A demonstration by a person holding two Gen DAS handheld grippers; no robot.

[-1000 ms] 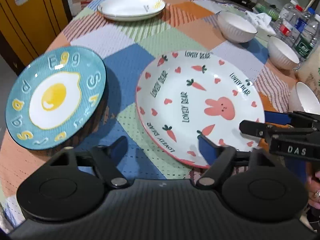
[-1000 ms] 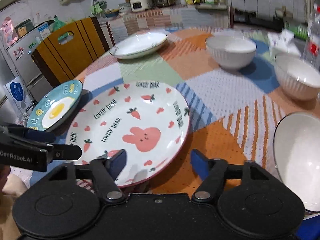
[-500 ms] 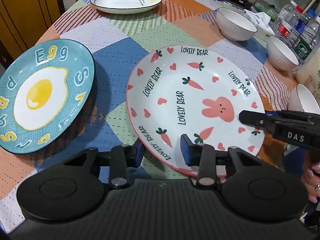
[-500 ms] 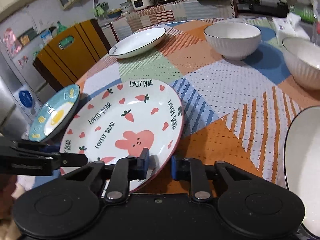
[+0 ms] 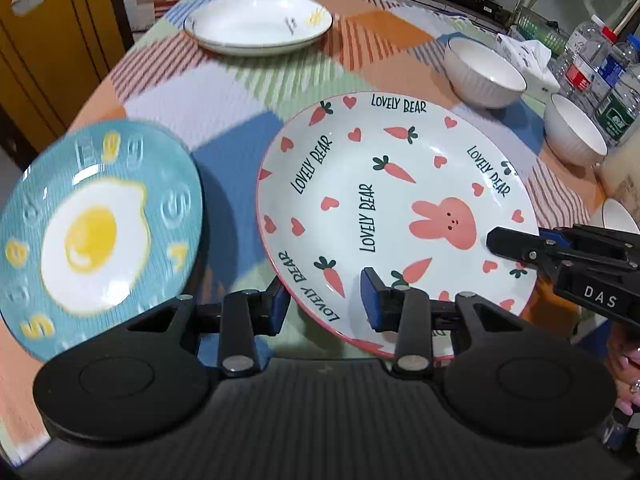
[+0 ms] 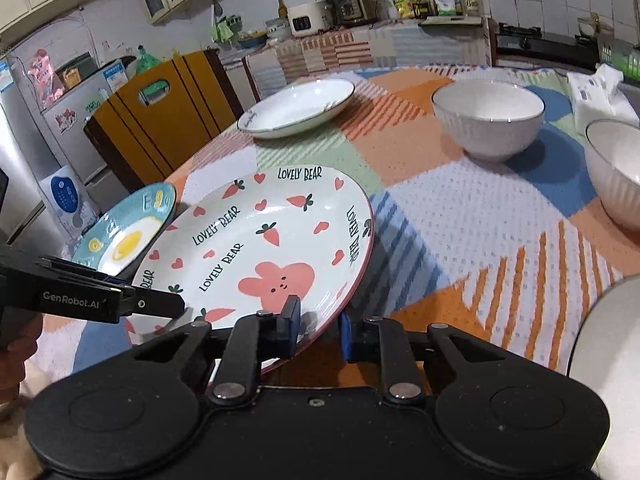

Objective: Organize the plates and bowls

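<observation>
Fingers (image 5: 374, 300) since clamped on rabbit plate (image 5: 396, 208)

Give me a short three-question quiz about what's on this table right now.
1. True or false: the left gripper and right gripper both clamp the white rabbit-and-carrot plate.
2. What food is painted on the round teal plate?
3. The plain white plate lies: A) at the table's far end, B) under the rabbit plate.

Key: 1 true; 2 a fried egg; 3 A.
</observation>
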